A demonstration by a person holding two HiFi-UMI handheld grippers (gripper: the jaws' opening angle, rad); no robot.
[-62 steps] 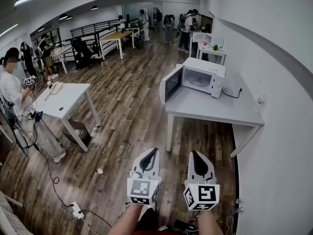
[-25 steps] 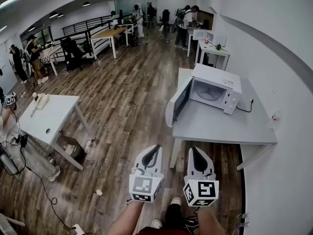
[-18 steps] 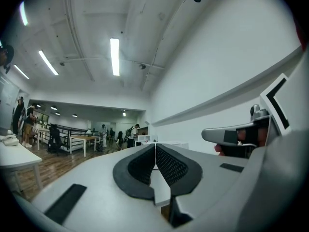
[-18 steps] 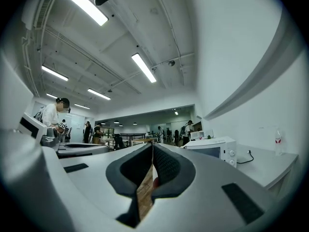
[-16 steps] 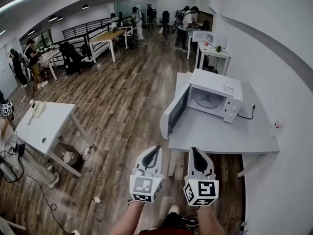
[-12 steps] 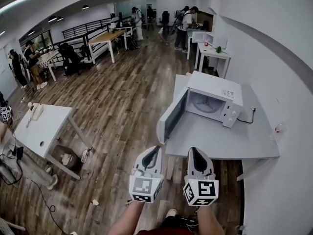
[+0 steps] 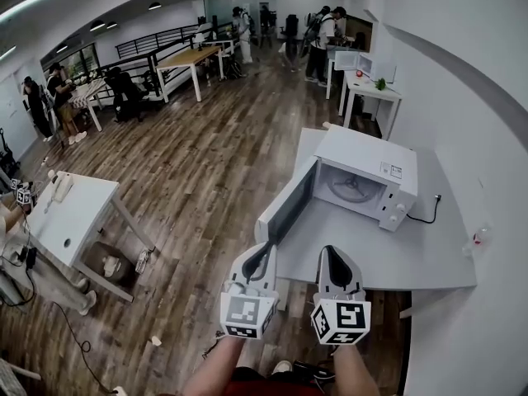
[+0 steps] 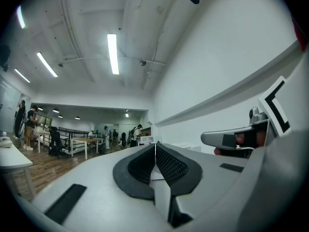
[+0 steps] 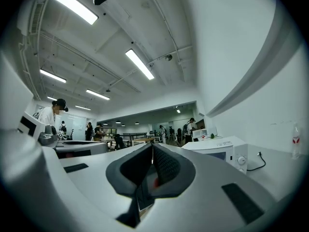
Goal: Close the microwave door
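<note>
Far left, a white table (image 7: 73, 209) stands on the wooden floor (image 7: 206, 155); people (image 7: 326, 35) are at the far end of the room. Left gripper (image 7: 263, 252) is low centre, level, jaws pressed together with nothing between them. Its tip lines up with the near lower corner of the door (image 7: 290, 211); contact cannot be told. The door hangs wide open, swung out to the left. Right gripper (image 7: 331, 254) is just beside the left, jaws likewise narrow and empty. Beyond them the microwave (image 7: 369, 173) sits on a grey table (image 7: 412, 258) against the right wall, cavity exposed, a cable (image 7: 425, 217) trailing right.
</note>
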